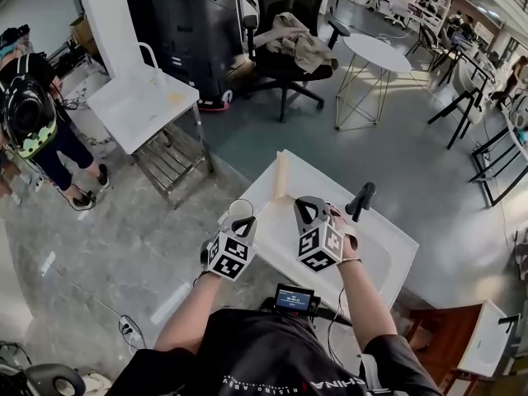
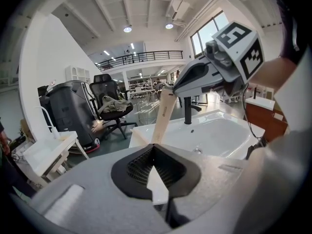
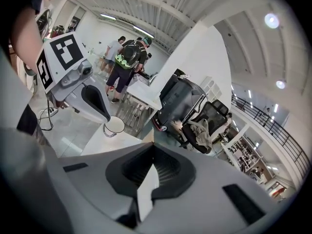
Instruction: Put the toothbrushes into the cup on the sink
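Toothbrush: in the head view a long beige one shows just above the middle of the frame. It slants up from the tips of the right gripper toward the far left corner of the white sink. Its near end sits at those fingers, and the rest juts out ahead of them, in the air over the sink's flat top. The cup stands left of it on the sink's left edge, right at the tips of the left gripper; whether they touch I cannot tell. The black faucet rises to the right.

In the left gripper view, that gripper's own fingers are closed, with the tips meeting at lower centre. A pale wedge shows in the slit behind them, and I cannot tell what it is. The toothbrush rises from just behind those tips to the tips of the right gripper at upper right, and it looks broader at that upper end.

In the right gripper view, the fingers are pressed together on the toothbrush's end, and only a small beige tip peeks past them at centre. At left centre the cup stands on the white top, with the left gripper just over its rim.
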The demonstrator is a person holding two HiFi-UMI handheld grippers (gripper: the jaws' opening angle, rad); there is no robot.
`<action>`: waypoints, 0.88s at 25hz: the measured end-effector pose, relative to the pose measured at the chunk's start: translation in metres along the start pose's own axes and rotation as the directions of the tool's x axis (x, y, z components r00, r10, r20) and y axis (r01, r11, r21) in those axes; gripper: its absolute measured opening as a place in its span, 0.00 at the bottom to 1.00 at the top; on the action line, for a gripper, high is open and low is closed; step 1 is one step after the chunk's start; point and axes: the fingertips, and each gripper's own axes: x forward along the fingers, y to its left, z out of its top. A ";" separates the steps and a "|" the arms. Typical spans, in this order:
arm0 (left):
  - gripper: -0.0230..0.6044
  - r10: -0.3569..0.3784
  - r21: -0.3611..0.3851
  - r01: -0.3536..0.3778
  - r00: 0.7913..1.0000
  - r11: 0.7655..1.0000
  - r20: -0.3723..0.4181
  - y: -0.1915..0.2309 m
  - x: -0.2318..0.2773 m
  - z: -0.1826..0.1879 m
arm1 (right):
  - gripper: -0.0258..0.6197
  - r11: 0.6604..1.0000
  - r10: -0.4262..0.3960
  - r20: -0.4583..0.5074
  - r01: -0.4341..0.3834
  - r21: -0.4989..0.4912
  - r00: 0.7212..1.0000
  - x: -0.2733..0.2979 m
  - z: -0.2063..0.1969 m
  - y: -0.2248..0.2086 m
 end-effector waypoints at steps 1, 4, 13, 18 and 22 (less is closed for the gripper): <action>0.04 0.000 0.001 0.000 1.000 1.000 -0.001 0.003 -0.002 -0.001 | 0.06 1.000 -0.007 0.002 0.007 0.002 1.000 -0.002 0.004 -0.001; 0.04 -0.003 0.001 0.003 1.000 1.000 0.005 0.014 -0.010 -0.001 | 0.06 1.000 -0.023 0.006 0.023 -0.001 1.000 -0.008 0.019 -0.004; 0.04 0.006 -0.005 -0.006 1.000 1.000 0.027 0.042 -0.030 -0.004 | 0.06 0.998 -0.034 0.063 0.037 -0.053 0.997 -0.029 0.078 0.000; 0.04 0.007 -0.005 -0.006 1.000 1.000 0.029 0.046 -0.038 -0.009 | 0.06 0.996 -0.030 0.095 0.037 -0.075 0.995 -0.034 0.101 0.010; 0.04 0.009 0.000 -0.009 0.999 1.000 0.031 0.050 -0.043 -0.012 | 0.06 0.996 -0.004 0.105 0.014 -0.093 0.994 -0.033 0.111 0.023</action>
